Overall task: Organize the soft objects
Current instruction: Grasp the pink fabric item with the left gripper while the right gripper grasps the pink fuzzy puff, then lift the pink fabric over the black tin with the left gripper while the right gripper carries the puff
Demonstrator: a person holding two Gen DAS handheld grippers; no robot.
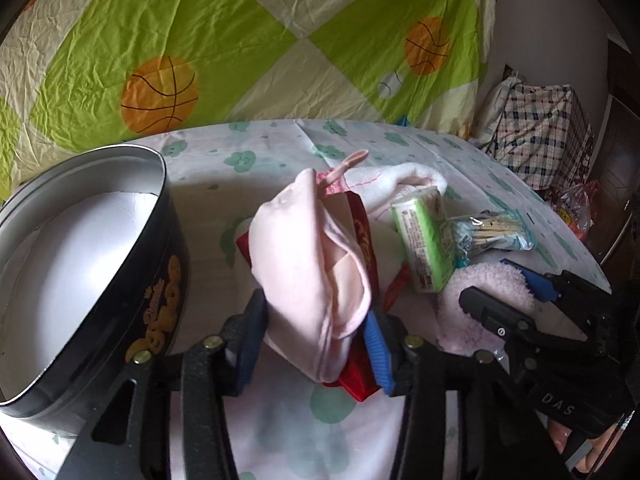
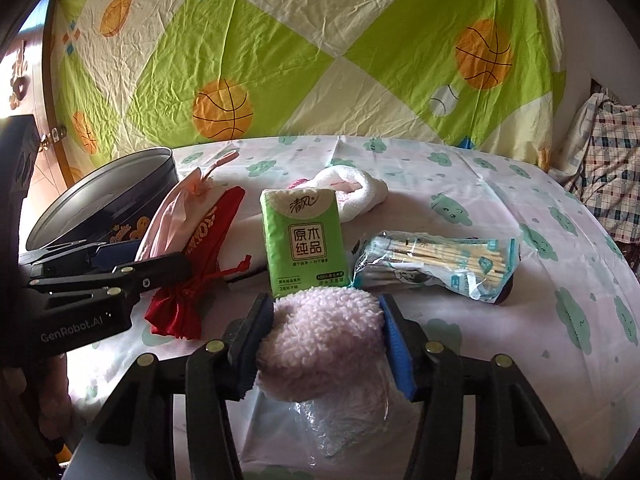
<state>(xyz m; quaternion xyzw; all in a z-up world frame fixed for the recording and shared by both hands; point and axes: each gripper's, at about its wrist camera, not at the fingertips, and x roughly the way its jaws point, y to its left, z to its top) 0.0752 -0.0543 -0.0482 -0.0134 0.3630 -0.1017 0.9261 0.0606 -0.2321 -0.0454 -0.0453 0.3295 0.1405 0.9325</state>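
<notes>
Crumpled bedsheet printed with basketballs is hung behind a cloth-covered table dotted with green clouds. A pale pink cotton pouch, lying over a red satin drawstring bag, is pinched between the left gripper's blue ribbed pads, beside a round black tin. A fluffy pink fleece bundle is squeezed by the right gripper, just before a green tissue packet.
</notes>
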